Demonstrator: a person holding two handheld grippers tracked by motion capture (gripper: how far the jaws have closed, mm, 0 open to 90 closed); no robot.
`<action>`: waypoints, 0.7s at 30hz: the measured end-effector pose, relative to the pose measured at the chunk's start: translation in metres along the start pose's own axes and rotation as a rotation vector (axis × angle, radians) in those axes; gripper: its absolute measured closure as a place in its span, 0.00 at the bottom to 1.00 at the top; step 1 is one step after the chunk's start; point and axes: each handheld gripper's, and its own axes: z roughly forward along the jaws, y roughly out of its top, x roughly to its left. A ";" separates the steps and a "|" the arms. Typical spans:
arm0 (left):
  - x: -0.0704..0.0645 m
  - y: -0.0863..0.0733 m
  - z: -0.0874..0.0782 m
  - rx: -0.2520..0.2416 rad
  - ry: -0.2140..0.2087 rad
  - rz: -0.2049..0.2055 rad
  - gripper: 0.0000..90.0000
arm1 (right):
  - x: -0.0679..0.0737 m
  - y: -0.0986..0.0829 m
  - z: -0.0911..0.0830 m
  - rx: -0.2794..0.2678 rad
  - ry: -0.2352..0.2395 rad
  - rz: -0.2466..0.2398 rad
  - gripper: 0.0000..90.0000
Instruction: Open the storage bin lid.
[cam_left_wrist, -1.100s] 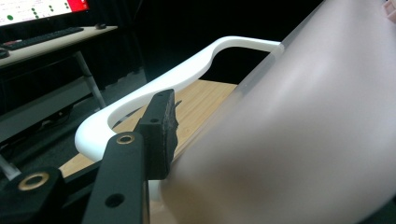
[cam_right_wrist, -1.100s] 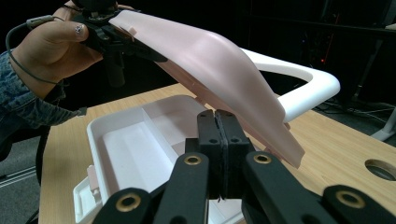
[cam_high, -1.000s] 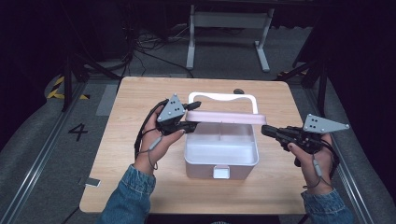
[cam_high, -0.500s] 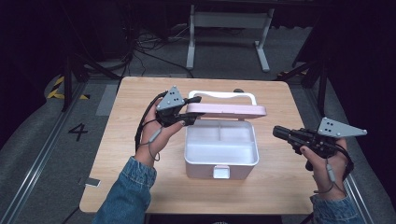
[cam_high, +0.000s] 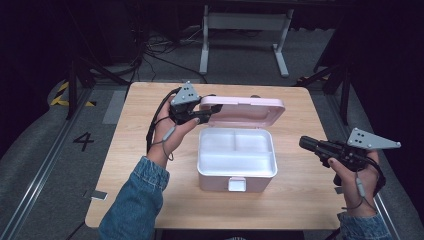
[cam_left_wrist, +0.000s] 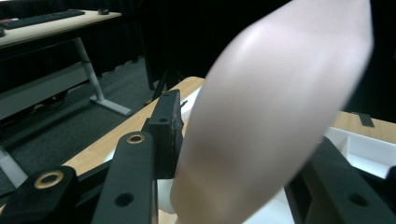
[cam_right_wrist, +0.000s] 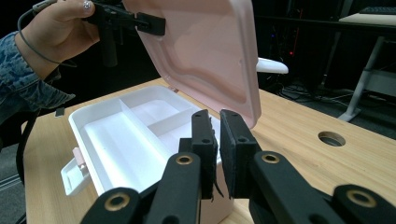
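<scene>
A white compartment box (cam_high: 236, 173) sits mid-table with its pink lid (cam_high: 245, 111) lifted and tilted back on its far hinge. My left gripper (cam_high: 212, 111) is shut on the lid's left edge; up close the lid (cam_left_wrist: 271, 107) is pinched between my left gripper's (cam_left_wrist: 243, 154) black jaws. Right of the box, my right gripper (cam_high: 306, 144) hovers apart from it, shut with nothing held. From the right gripper view, my right gripper (cam_right_wrist: 218, 119) points at the box (cam_right_wrist: 116, 140), and the lid (cam_right_wrist: 205, 51) is held up by the left gripper (cam_right_wrist: 149, 23). The compartments are empty.
The wooden table (cam_high: 150, 165) has a cable hole (cam_right_wrist: 331, 138) near its far edge. The box's front latch (cam_high: 236, 184) hangs open toward me. A white desk frame (cam_high: 245, 25) stands on the floor beyond the table.
The left gripper has swung the pink lid up and back from nearly flat to steeply tilted. The right gripper has drawn away from the box, rightward and toward me.
</scene>
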 end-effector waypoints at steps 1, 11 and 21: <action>0.002 0.000 0.002 -0.001 0.007 -0.006 0.66 | -0.001 -0.001 0.000 0.005 -0.002 0.003 0.94; 0.024 0.003 0.014 -0.004 0.005 -0.087 0.67 | -0.009 -0.007 0.002 0.039 -0.029 0.010 0.89; 0.040 0.003 0.030 0.029 0.048 -0.127 0.65 | -0.016 -0.013 0.004 0.068 -0.032 0.029 0.87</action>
